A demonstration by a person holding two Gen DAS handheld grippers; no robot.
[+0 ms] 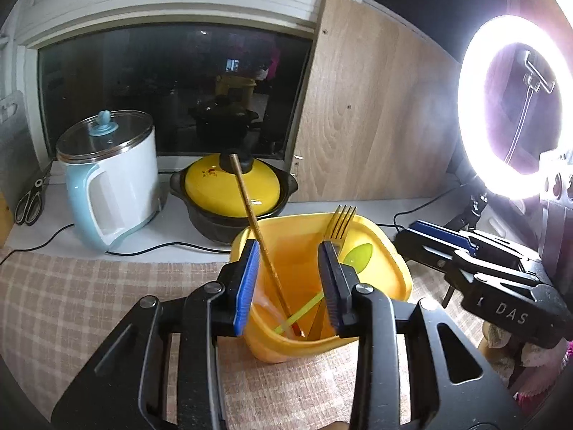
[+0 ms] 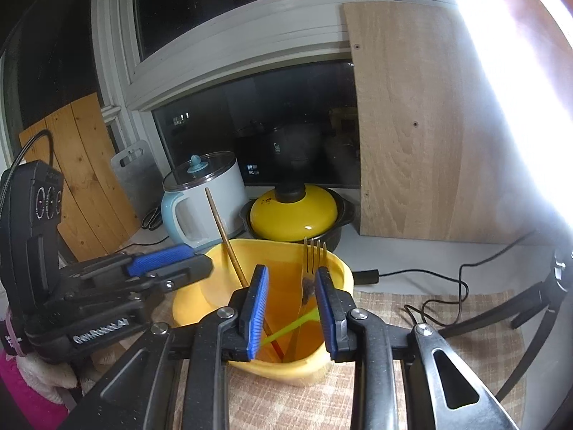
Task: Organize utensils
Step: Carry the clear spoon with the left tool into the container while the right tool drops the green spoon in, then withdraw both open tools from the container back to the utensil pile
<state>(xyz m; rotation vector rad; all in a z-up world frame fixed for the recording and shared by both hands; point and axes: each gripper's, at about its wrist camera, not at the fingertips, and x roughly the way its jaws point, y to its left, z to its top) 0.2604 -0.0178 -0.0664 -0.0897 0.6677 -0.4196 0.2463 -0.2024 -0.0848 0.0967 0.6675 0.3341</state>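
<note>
Both claws, left (image 1: 289, 286) and right (image 2: 290, 313), spread empty over yellow holder (image 1: 390, 251); fork (image 1: 340, 227), chopstick (image 1: 250, 208) upright, dead ahead.

Left gripper (image 1: 288, 286) jaws parted, empty, right gripper (image 2: 290, 308) likewise, side by side

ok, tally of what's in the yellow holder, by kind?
Chopstick: 1
Fork: 1
Green spoon: 1
Total: 3, all standing in the yellow holder. Both the left gripper and the right gripper are open and empty.
</note>
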